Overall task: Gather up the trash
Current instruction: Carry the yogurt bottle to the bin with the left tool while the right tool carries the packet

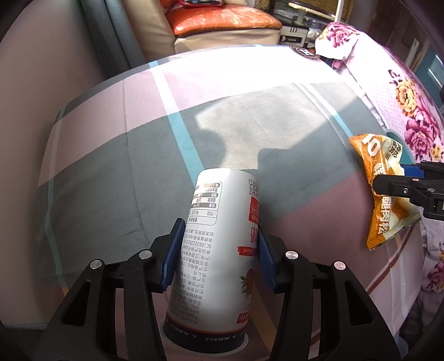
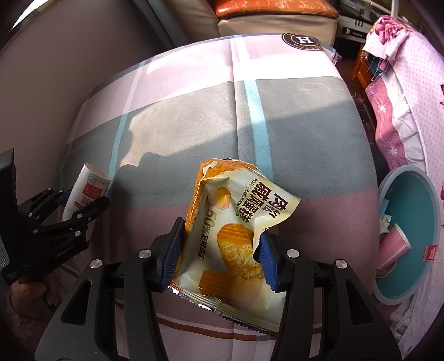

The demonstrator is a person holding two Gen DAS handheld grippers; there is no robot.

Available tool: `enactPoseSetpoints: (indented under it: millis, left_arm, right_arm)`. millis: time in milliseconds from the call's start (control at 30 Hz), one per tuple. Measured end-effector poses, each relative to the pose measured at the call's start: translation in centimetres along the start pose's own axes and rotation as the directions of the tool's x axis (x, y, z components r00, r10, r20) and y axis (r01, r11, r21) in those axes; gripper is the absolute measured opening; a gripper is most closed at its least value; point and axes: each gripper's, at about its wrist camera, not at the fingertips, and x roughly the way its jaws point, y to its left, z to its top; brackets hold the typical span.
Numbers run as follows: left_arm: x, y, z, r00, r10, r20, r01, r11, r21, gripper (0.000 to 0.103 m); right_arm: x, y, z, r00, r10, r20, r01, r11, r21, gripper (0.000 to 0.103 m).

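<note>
My left gripper (image 1: pixel 219 226) is shut on a white printed paper cup (image 1: pixel 211 277), its blue pads pressing both sides, above the plaid bed sheet (image 1: pixel 249 125). My right gripper (image 2: pixel 222 230) is shut on a yellow-and-cream cake wrapper (image 2: pixel 233 200), crumpled between its pads. From the left wrist, the right gripper (image 1: pixel 399 188) and the wrapper (image 1: pixel 385 172) hang at the right edge. In the right wrist view the left gripper (image 2: pixel 83 202) holds the cup (image 2: pixel 88 186) at the left. A teal bin (image 2: pixel 410 294) stands to the right of the bed.
A pink cup (image 2: pixel 394 247) and other scraps lie in the bin. A floral quilt (image 1: pixel 410 111) runs along the bed's right side. A sofa with an orange cushion (image 1: pixel 222 19) stands behind the bed. A person's hand (image 2: pixel 25 291) grips the left tool.
</note>
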Motion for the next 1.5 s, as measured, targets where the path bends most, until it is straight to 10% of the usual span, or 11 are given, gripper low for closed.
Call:
enactPoseSetpoints:
  millis: [1000,1500]
  left_arm:
    - [0.7,-29.6,6.4,0.974,-0.225,-0.005,0.217,0.935,0.282,0.05]
    - [3.1,-34.5,8.0,0.968,-0.251,-0.015,0.244,0.923,0.298,0.05]
  right_arm:
    - [-11.0,-26.2,-5.3,0.964,-0.11,0.243,0.021,0.939,0.342,0.048]
    - [-10.5,-30.8,-5.5,0.96,-0.155,0.232,0.056,0.921,0.385,0.048]
